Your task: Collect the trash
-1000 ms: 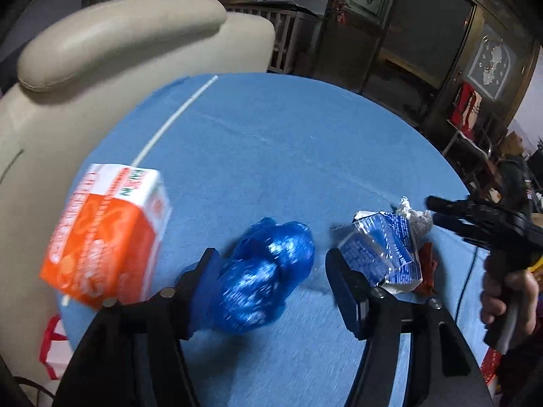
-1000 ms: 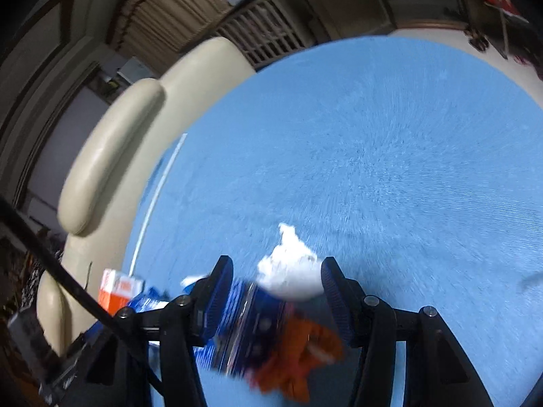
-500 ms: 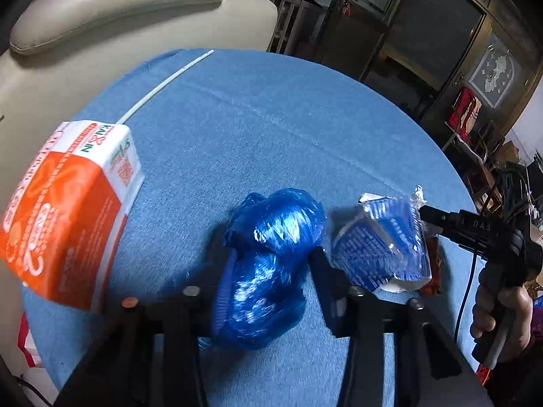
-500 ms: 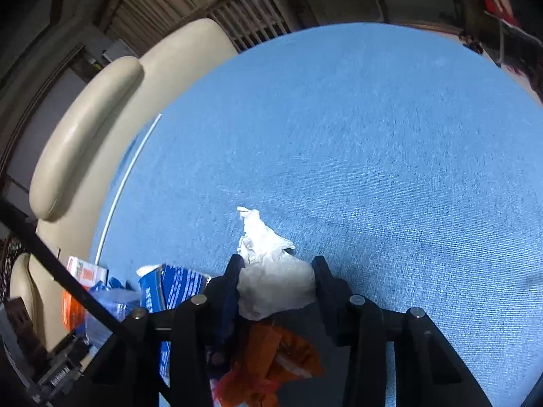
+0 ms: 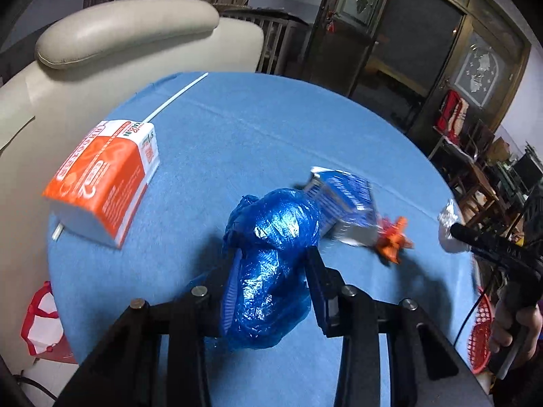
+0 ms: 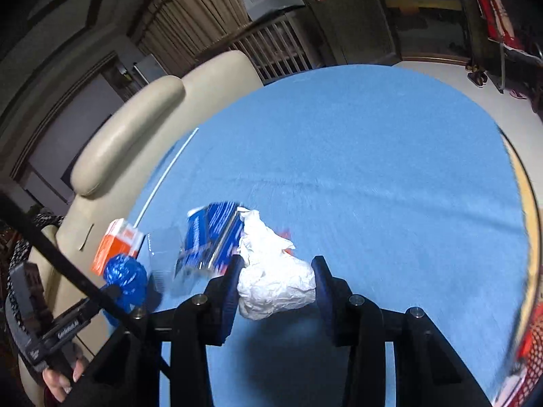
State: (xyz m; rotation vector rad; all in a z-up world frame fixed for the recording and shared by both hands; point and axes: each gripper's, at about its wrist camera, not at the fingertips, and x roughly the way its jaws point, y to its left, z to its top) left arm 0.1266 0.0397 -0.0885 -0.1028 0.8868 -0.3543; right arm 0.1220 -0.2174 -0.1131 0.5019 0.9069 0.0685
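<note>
**Gripping trash in both hand-held grippers**

Clamping a crumpled blue plastic bag (image 5: 271,271), the left hand-held gripper (image 5: 273,281) has both fingers pressed into the bag's sides above the blue table (image 5: 237,135). The right hand-held gripper (image 6: 276,281) pinches a crumpled white tissue (image 6: 271,278) between its fingers, and the tissue's loose end sticks out forward. Just beyond the blue bag lies a flattened blue-and-white carton (image 5: 342,203), with an orange wrapper scrap (image 5: 393,240) right beside it on the table. An orange-and-white tissue pack (image 5: 105,176) sits well apart near the table's left edge, next to a thin white straw (image 5: 176,96). A cream armchair (image 5: 118,40) stands behind the table. A red mesh basket (image 5: 482,335) shows below the table's right edge.
</note>
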